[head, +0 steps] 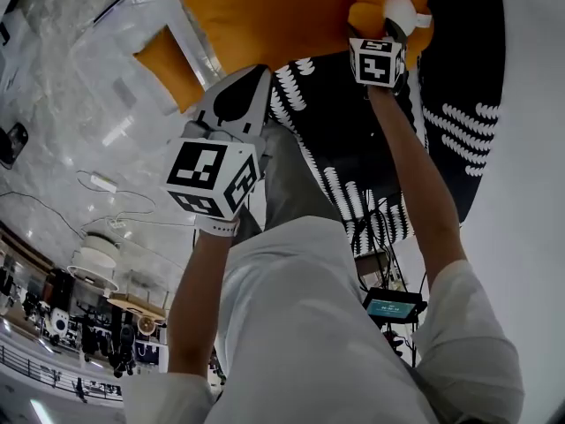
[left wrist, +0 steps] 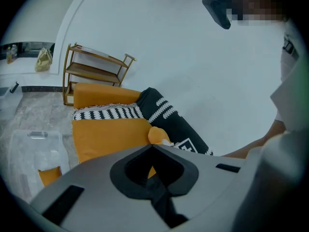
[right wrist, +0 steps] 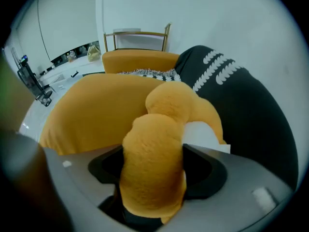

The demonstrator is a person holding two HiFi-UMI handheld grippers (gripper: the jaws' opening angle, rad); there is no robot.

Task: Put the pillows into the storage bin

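- Right gripper (right wrist: 153,151) pointed steeply down into the big orange pillow (right wrist: 91,115), with a fuzzy bunched corner of it sitting right between the fingers.
- Those fingers stood spread wide. They looked released rather than clenched, with dark gaps on both sides of the bunch.
- Left gripper (left wrist: 152,148) was clenched, fingertips meeting, with nothing between them. It hovered off to the side, clear of the pillows.
- In the head view both bare forearms reached out, the left gripper lower and nearer than the right one.
- The orange pillow lay outside the clear storage bin (left wrist: 34,151), with its right side against a black pillow with white markings (right wrist: 251,115).
- Behind it lay a black-and-white striped pillow (left wrist: 108,112), and beyond that another orange pillow (left wrist: 101,94).
- The bin sat on the marble floor (left wrist: 34,112), just left of the orange pillow in the left gripper view.
- An orange patch (left wrist: 48,175) showed at the bin's lower edge. Whether it was inside could not be told.
- A wooden shelf (left wrist: 96,69) stood at the back against the white wall (left wrist: 183,66).
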